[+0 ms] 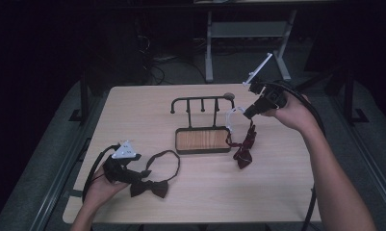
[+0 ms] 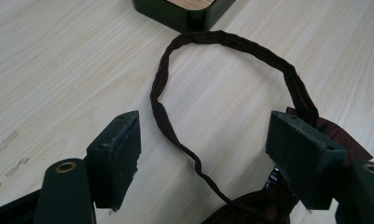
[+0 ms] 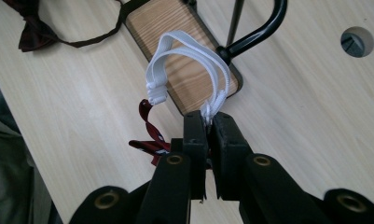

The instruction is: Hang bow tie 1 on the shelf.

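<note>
The right gripper (image 3: 211, 122) is clamping the white strap (image 3: 187, 53) of the red bow tie (image 1: 242, 153) beside the rack (image 1: 202, 139); the left gripper (image 2: 203, 144), jaws apart, is straddling the dark bow tie's strap (image 2: 231, 46) on the tabletop (image 1: 277, 192).

Dark brown fabric bow tie (image 2: 250, 212): its knot is running off the bottom edge between the left gripper's (image 2: 208, 158) open jaws, the far jaw covering part of the wing.

Red patterned bow tie (image 3: 149, 135): it is hanging mostly hidden behind the right gripper's (image 3: 211, 122) closed jaws.

Black metal rack with wooden base (image 2: 184, 11): it is being cut off by the top edge, beyond the left gripper.
</note>
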A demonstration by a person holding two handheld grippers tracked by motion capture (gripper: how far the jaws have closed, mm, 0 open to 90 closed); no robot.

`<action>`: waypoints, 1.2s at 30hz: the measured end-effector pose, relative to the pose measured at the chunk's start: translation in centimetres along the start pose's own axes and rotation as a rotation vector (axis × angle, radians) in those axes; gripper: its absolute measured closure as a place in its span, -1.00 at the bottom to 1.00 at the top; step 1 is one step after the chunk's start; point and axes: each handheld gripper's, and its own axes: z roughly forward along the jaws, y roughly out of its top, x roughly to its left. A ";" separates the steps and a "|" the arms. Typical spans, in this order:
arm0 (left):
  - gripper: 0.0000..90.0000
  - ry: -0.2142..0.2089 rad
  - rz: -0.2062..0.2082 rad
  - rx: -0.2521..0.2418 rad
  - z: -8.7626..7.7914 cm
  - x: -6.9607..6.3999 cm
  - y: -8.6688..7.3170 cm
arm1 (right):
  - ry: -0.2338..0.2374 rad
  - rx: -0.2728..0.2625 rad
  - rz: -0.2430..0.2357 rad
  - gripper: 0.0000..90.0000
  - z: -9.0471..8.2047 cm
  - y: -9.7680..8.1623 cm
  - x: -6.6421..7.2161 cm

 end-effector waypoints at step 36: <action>-0.40 -0.009 -0.006 -0.004 0.1 0.0 0.0 | -0.020 0.007 0.058 0.80 1.7 0.9 -2.4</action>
